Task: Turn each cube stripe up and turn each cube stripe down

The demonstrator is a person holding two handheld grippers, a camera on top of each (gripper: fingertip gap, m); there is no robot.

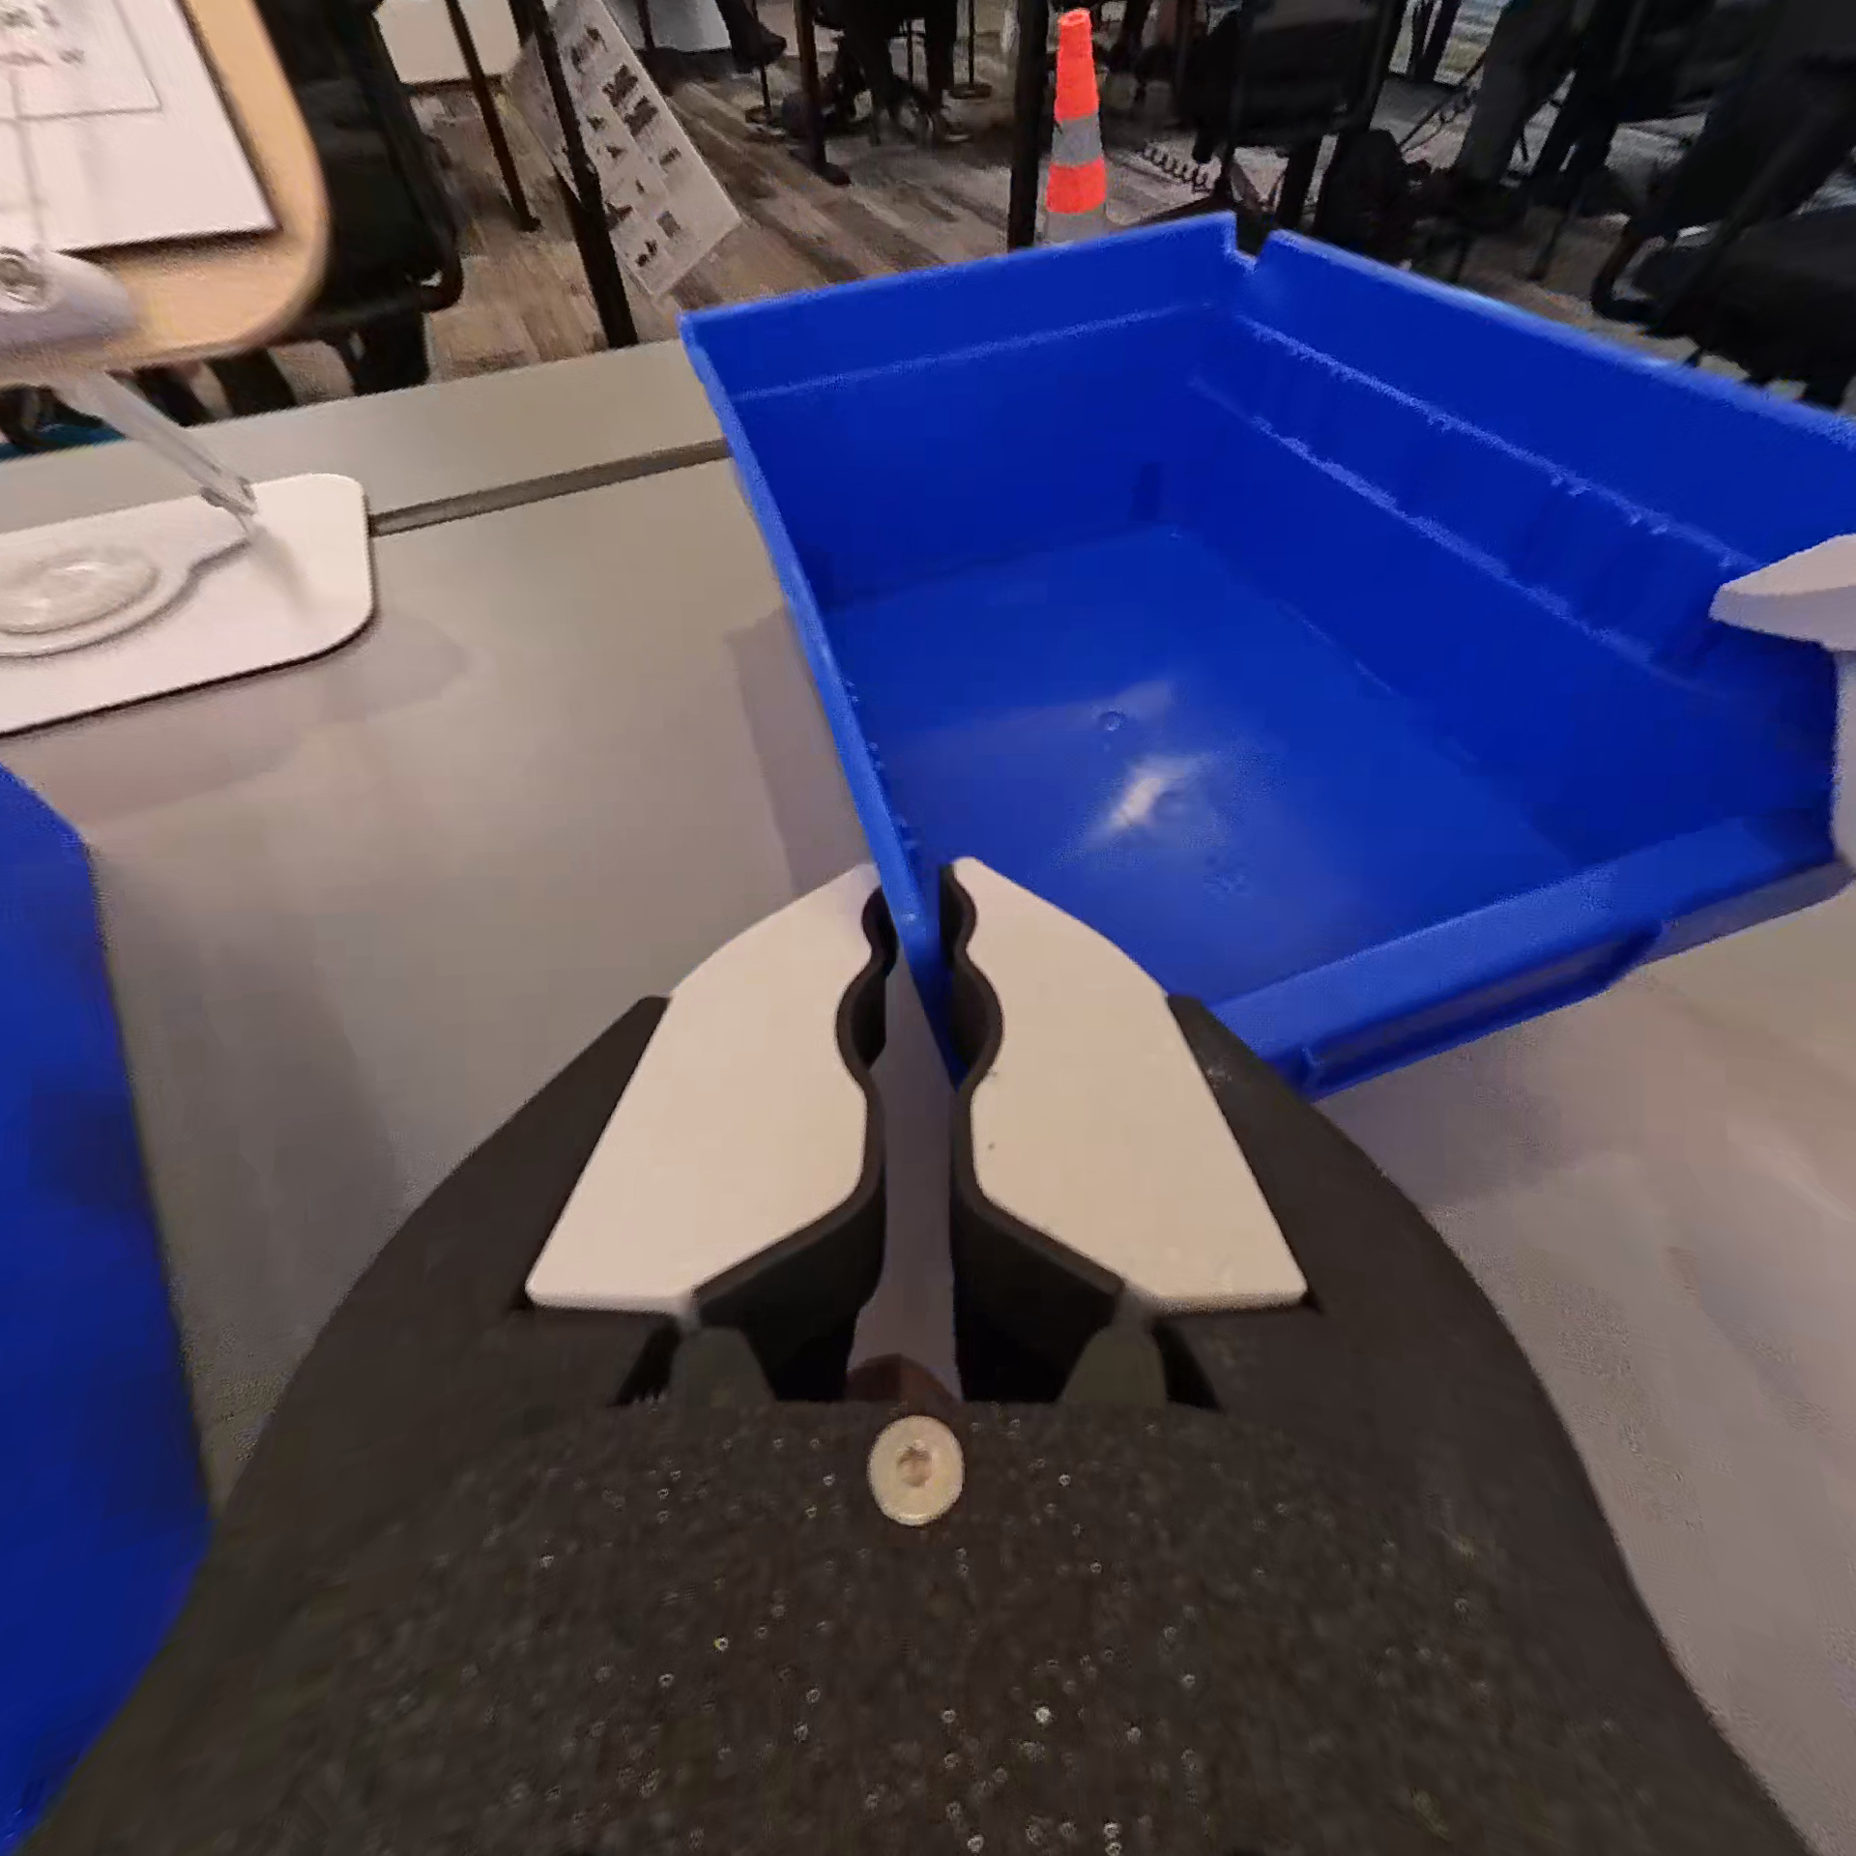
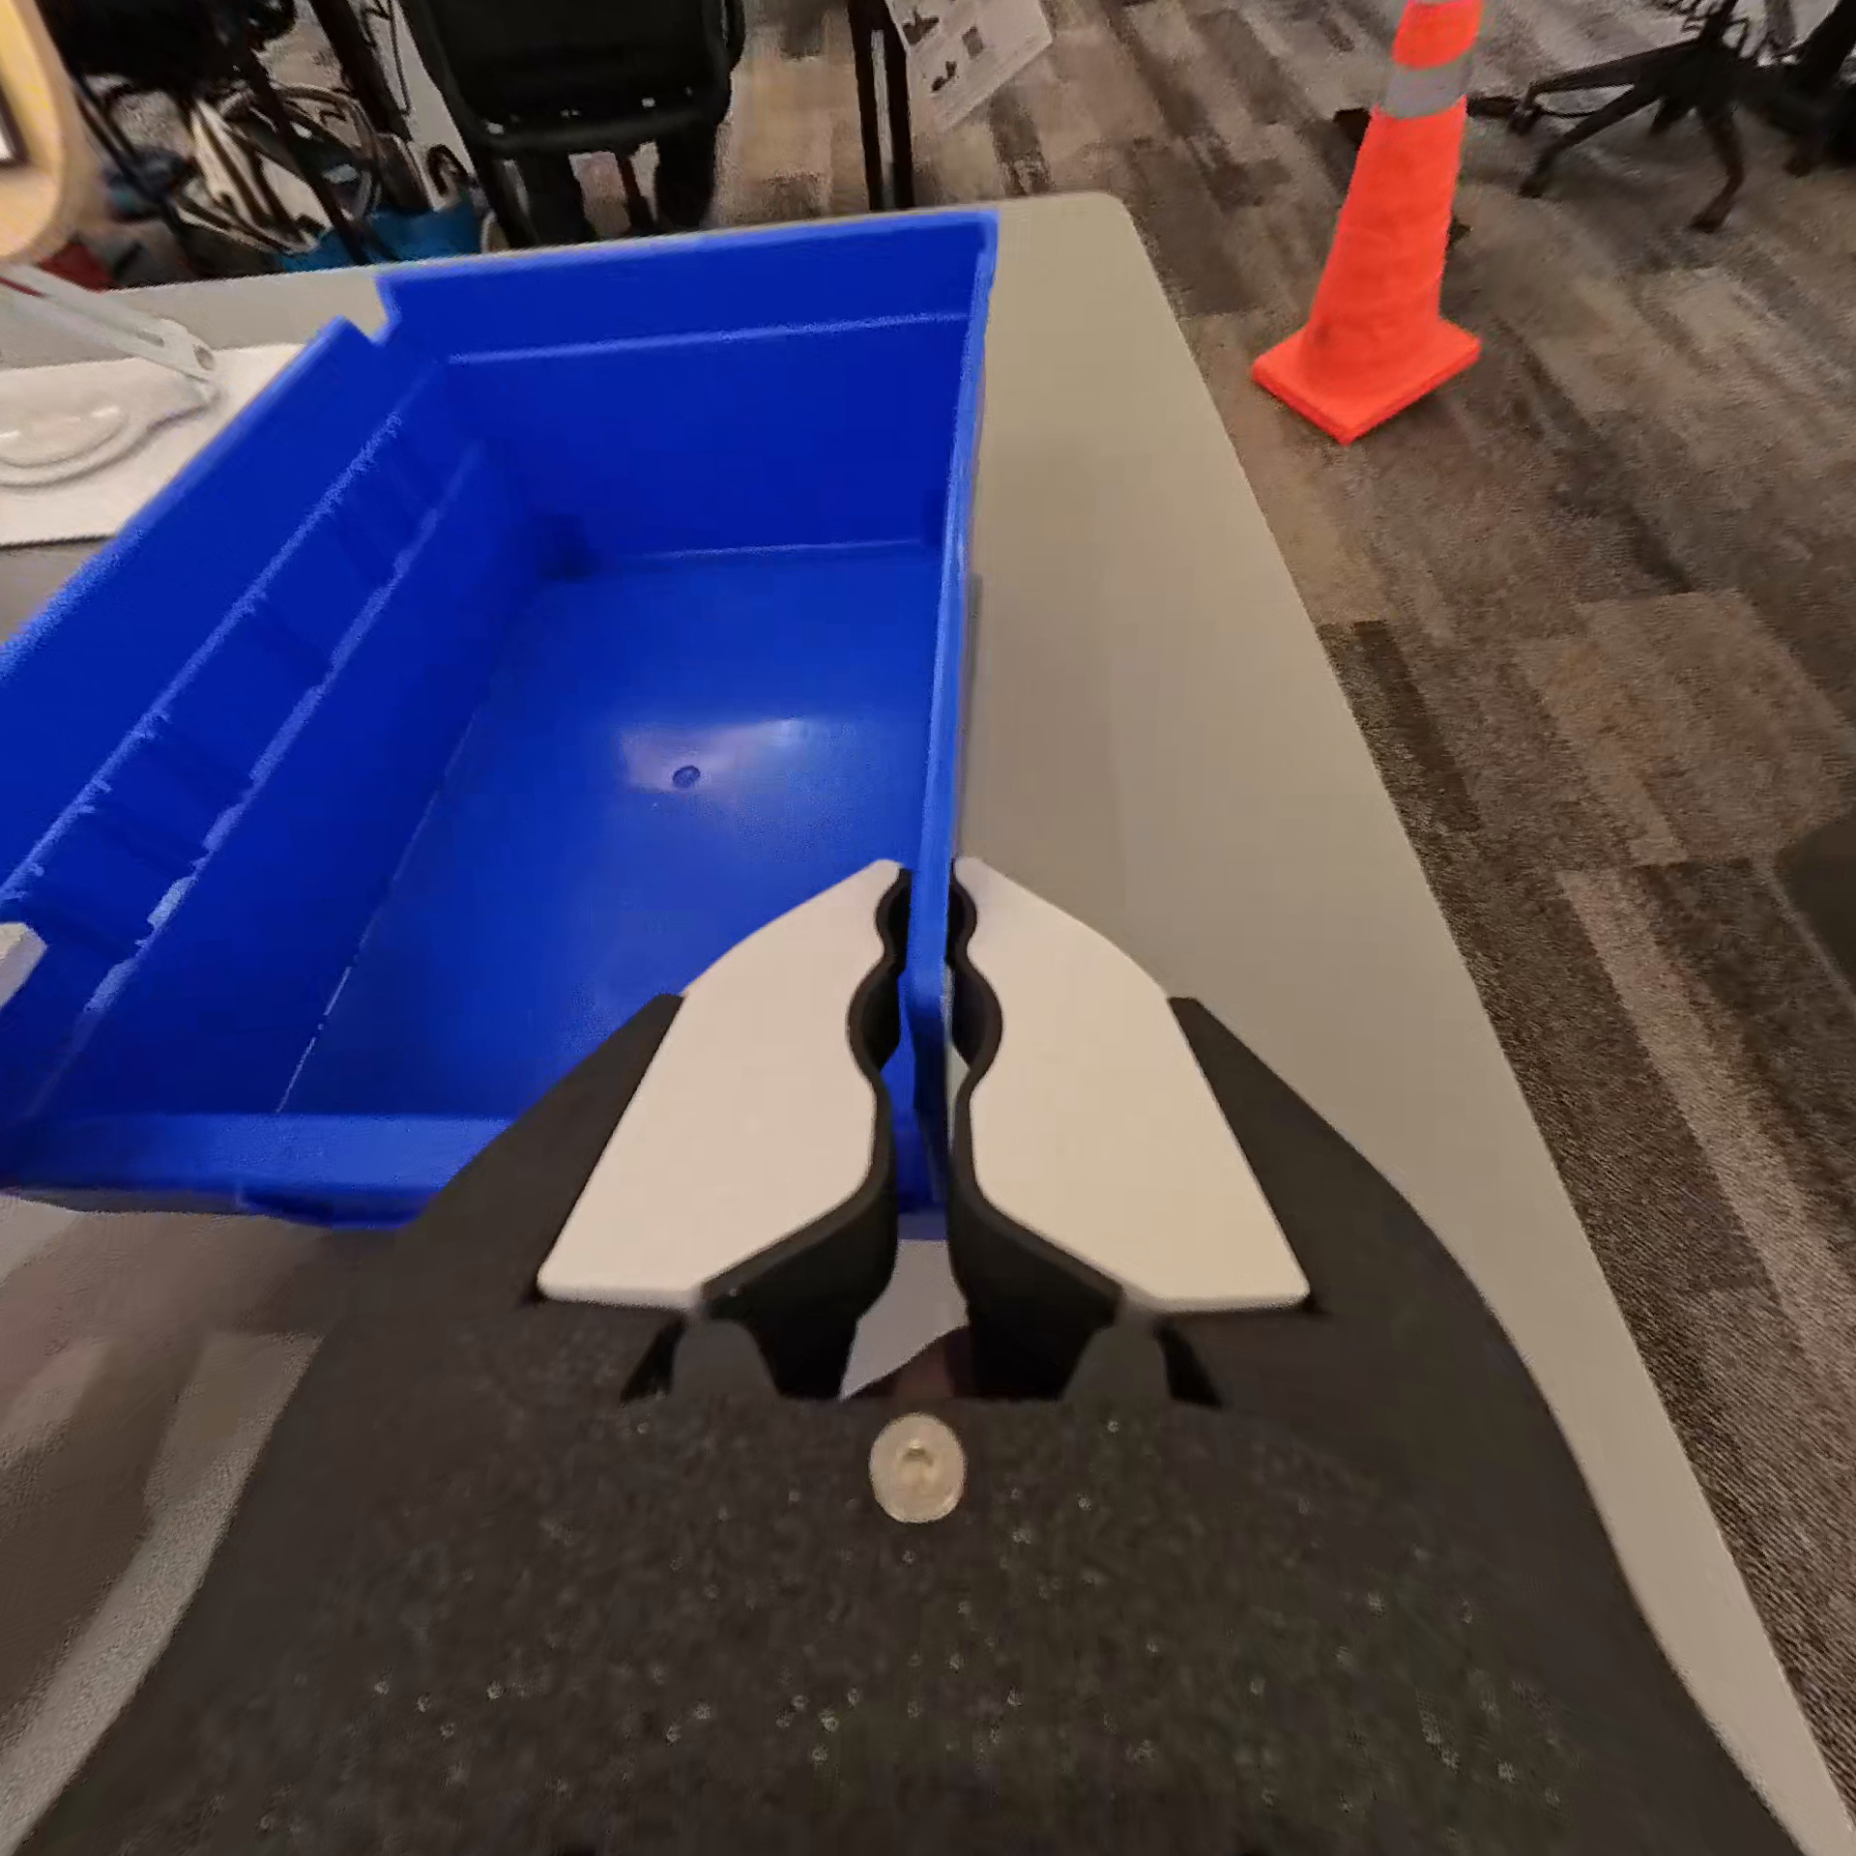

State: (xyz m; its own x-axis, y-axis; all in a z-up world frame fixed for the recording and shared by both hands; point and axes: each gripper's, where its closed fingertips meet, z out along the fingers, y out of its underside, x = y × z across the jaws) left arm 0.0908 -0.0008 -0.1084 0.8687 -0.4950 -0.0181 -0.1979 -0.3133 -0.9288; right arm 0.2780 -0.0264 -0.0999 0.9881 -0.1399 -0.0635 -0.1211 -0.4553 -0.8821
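- Left gripper (image 1: 916, 904) is clamped on the left side wall of the empty, rigid blue plastic bin (image 1: 1306, 803); right gripper (image 2: 929, 904) pinches the opposite wall.
- No striped cubes are visible anywhere.
- The bin looks light and stiff; gripping its walls suits it.

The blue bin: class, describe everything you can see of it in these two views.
The blue bin is an open-topped rectangular tub of glossy, plastic-looking material, with ribbed walls and a lower front lip. Nothing lies inside; light glares off its floor. It sits on the grey table near the far right edge. The left hand-held gripper clamps its left wall, and the right hand-held gripper clamps its right wall.
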